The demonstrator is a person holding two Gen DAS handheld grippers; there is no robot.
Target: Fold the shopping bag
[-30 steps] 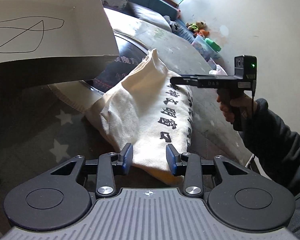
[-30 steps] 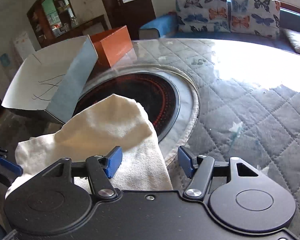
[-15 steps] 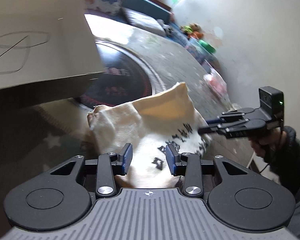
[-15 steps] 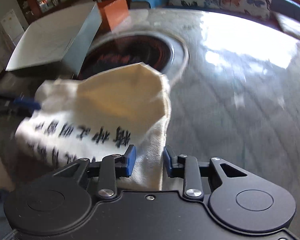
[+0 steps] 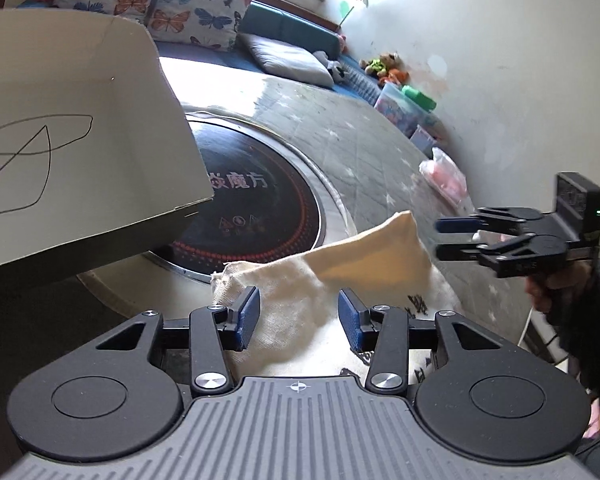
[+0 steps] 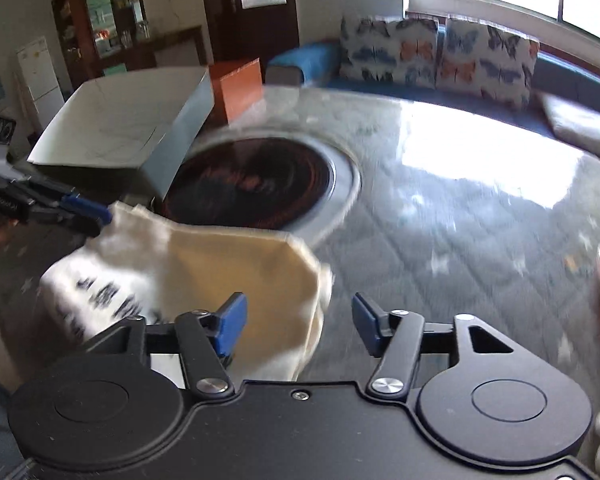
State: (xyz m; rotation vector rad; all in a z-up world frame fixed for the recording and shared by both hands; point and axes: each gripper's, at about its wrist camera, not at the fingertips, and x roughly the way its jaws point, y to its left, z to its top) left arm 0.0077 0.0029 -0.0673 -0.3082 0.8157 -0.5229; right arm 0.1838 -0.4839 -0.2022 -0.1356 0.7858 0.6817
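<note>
The shopping bag [image 5: 332,280] lies between both grippers, its edge inside the left gripper [image 5: 299,316]'s spread fingers; the right gripper [image 6: 298,326]'s fingers have just opened, pinching nothing.

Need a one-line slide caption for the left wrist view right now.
Left gripper open over the cream shopping bag; right gripper, jaws just opened, beside its raised corner.
</note>
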